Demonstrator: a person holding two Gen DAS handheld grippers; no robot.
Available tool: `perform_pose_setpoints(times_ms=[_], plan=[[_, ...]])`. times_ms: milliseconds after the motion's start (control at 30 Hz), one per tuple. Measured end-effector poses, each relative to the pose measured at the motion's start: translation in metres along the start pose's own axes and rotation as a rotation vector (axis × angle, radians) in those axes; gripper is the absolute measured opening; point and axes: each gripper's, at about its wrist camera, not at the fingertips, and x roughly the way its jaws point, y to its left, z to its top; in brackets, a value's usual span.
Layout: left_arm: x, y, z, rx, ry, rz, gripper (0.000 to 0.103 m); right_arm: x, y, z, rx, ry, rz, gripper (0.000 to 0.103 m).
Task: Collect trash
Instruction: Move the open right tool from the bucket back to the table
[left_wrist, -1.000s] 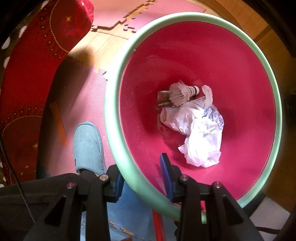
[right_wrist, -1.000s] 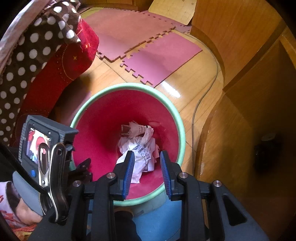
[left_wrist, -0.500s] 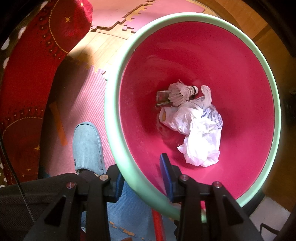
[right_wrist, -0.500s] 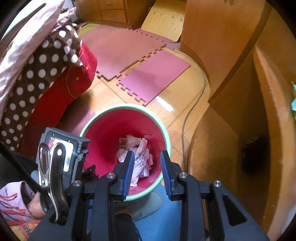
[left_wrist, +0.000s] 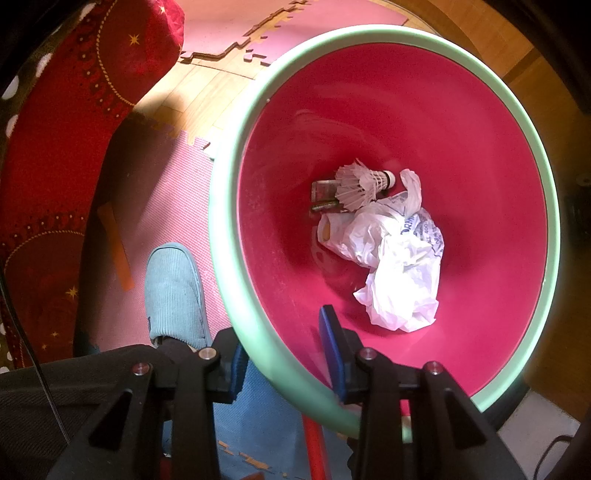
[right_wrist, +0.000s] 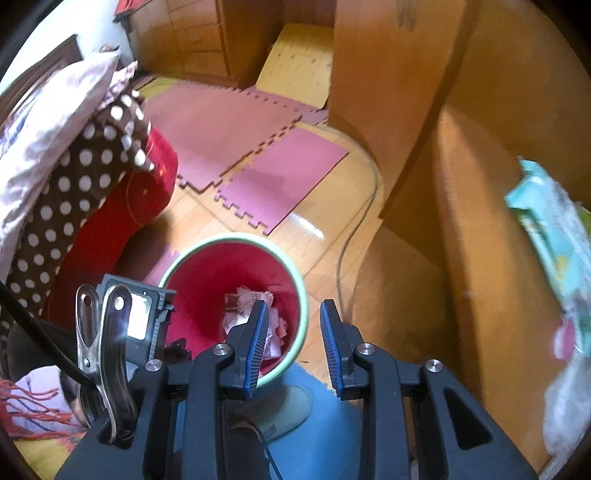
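Note:
In the left wrist view a trash bin, pink inside with a pale green rim (left_wrist: 229, 229), fills the picture. My left gripper (left_wrist: 282, 343) is shut on its near rim, one finger outside and one inside. At the bottom lie a crumpled white plastic bag (left_wrist: 399, 266), a white shuttlecock (left_wrist: 358, 184) and a small dark wrapper (left_wrist: 325, 192). In the right wrist view the same bin (right_wrist: 295, 273) stands on the floor below my right gripper (right_wrist: 291, 314), which is open and holds nothing. The left gripper's body (right_wrist: 140, 314) shows at the bin's left side.
A person's blue-grey slipper (left_wrist: 173, 295) stands left of the bin on a pink foam mat. A red cushion (right_wrist: 147, 192) and dotted pillow (right_wrist: 74, 192) lie to the left. Wooden furniture (right_wrist: 480, 221) with a turquoise pack (right_wrist: 550, 229) rises on the right. A cable (right_wrist: 351, 236) runs along the floor.
My right gripper has risen and drawn back from the bin, so the bin looks smaller and more of the room shows. The left gripper has stayed clamped on the rim.

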Motion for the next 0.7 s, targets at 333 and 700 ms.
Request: perform_pose_setpoints(times_ms=[333, 700], plan=[[0.0, -0.001, 0.0, 0.002, -0.001, -0.002, 0.036, -0.048, -0.038, -0.01, 0.099, -0.067, -0.081, 0.03], [-0.001, 0.001, 0.0, 0.003, -0.001, -0.003, 0.036, -0.074, -0.073, -0.026, 0.179, -0.083, -0.164, 0.03]])
